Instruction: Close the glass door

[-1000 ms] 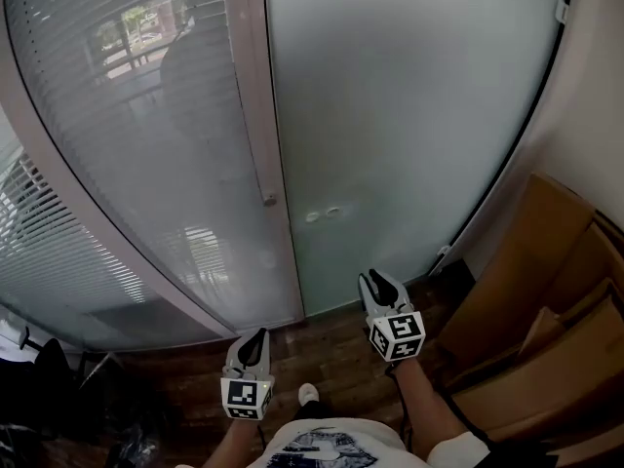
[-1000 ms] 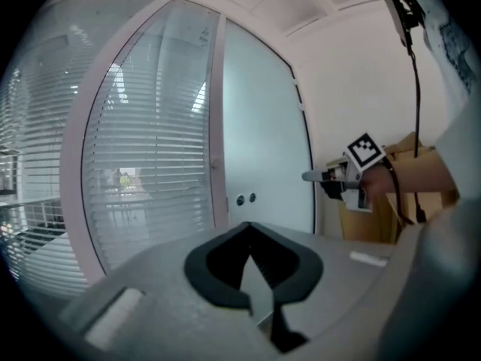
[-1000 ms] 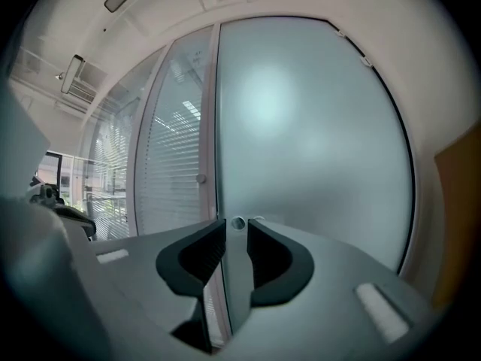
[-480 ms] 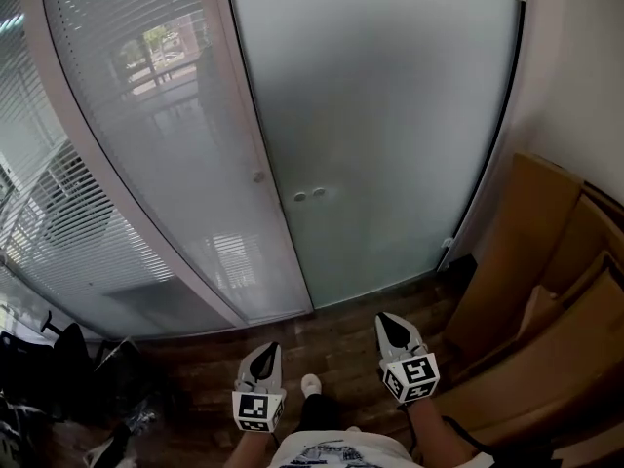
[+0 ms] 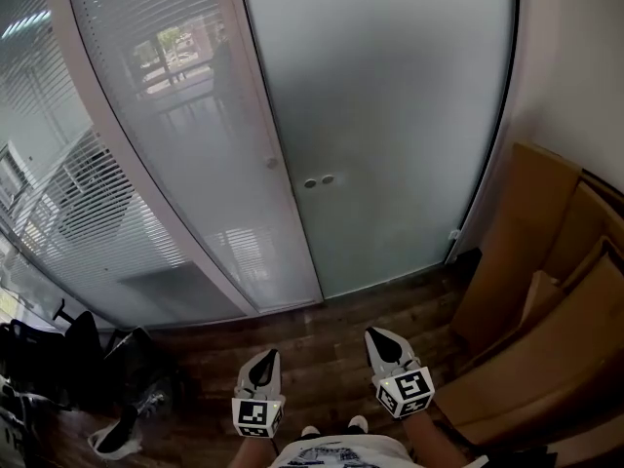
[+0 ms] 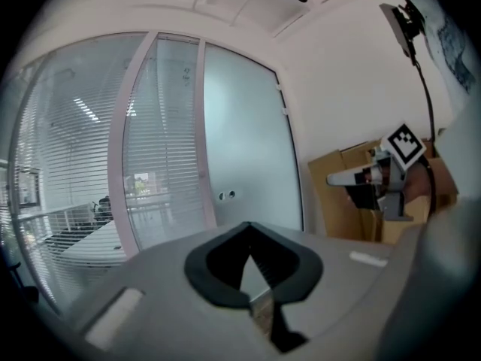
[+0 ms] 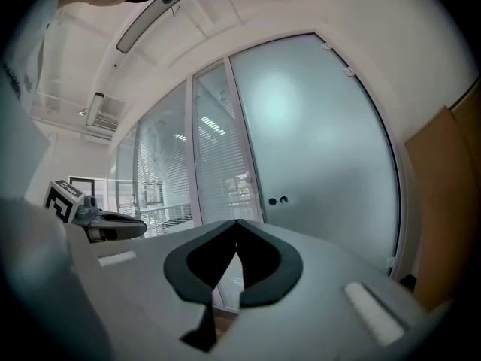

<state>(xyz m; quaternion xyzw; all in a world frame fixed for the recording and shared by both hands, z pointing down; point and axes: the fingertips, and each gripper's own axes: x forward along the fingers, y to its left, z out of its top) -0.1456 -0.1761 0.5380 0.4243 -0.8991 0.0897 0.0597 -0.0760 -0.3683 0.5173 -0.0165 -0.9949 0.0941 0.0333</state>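
Standing well apart from the frosted glass door (image 5: 390,115), which looks seated flush against its pale frame (image 5: 278,164), the person holds both tools low over the wooden floor (image 5: 322,330). The left gripper (image 5: 265,357) and right gripper (image 5: 378,337) each have jaws pressed together on nothing. The closing seems finished. Next would be checking the latch, perhaps nudging beside the round fittings (image 5: 319,180).

One door (image 5: 390,115), two grippers (image 5: 263,357) (image 5: 378,335), perhaps three cartons (image 5: 546,261)
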